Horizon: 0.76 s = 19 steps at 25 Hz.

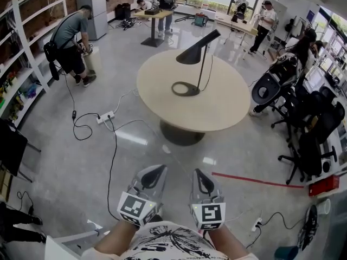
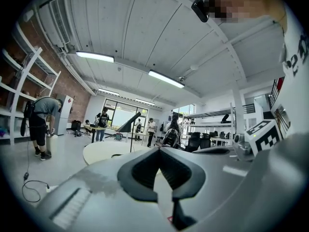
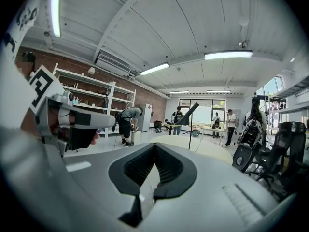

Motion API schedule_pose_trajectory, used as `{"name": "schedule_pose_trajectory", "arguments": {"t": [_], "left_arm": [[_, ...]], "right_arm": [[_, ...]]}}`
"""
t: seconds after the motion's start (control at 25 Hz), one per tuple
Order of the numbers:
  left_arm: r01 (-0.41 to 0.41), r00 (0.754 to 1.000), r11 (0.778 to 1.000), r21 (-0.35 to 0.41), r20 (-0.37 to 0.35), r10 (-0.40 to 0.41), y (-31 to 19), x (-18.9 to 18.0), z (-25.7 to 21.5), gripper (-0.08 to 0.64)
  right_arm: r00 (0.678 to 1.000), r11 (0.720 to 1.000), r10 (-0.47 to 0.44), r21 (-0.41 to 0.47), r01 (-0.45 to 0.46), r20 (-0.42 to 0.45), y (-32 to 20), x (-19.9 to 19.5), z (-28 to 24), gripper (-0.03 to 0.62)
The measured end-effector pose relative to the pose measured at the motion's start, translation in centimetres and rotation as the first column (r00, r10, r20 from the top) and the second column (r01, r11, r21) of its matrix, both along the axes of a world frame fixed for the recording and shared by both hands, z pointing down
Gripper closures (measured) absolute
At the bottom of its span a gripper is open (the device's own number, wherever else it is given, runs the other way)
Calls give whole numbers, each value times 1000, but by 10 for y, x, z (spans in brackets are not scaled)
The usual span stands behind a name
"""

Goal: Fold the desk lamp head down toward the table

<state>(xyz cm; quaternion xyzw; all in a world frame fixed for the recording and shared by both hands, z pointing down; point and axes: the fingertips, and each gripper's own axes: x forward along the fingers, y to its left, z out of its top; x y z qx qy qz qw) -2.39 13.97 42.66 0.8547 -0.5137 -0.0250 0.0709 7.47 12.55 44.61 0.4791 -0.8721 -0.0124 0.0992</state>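
A black desk lamp with a cone-shaped head [image 1: 198, 49] stands on a round beige table [image 1: 162, 110], well ahead of both grippers and out of reach. The head slants up to the right on a thin upright stem. The right gripper [image 1: 204, 181] lines up with it more nearly than the left gripper [image 1: 154, 173]. Both pairs of jaws are pressed together, holding nothing.

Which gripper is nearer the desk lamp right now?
Right, narrowly. The right gripper is nearly in line with the desk lamp; the left gripper sits off to its left. Both are well short of the table.
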Motion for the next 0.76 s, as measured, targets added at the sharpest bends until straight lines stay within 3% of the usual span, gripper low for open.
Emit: {"name": "schedule_pose_trajectory", "arguments": {"t": [0.12, 0.28, 0.76], "left_arm": [[-5, 1000, 1000, 12, 3, 5, 3, 8, -4, 557], [-7, 998, 1000, 2, -58, 7, 7, 10, -9, 557], [8, 999, 1000, 7, -39, -7, 13, -7, -12, 557]], "right_arm": [[1000, 1000, -5, 4, 5, 2, 2, 8, -3, 584], [1000, 1000, -16, -5, 16, -10, 3, 10, -6, 584], [1000, 1000, -12, -2, 12, -1, 8, -4, -10, 584]]}}
